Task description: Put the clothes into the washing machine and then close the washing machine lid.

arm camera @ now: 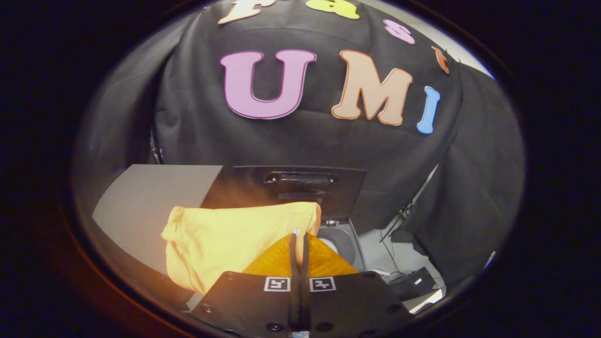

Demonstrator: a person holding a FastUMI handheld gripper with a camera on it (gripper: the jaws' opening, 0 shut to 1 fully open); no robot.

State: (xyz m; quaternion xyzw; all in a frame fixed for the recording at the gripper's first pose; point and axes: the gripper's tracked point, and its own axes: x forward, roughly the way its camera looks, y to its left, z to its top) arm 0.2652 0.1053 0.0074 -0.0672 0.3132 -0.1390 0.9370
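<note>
Gripper view: hand-held gripper (299, 239) apparently pinching yellow garment (225, 244).

My one camera rides on the gripper (299, 240), looking forward along its two closed fingers; it sits very close above the yellow cloth (225, 239), angled slightly down toward the washing machine (345, 241); its raised lid (300, 188) and the booth wall face me beyond.

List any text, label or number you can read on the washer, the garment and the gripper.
Dark raised washing machine lid: no readable text.
Yellow fabric garment: none.
Black-and-white square markers on the gripper: coded patterns, no words or numbers.
The gripper's fingers are shut on the garment, just ahead of the lid.
</note>
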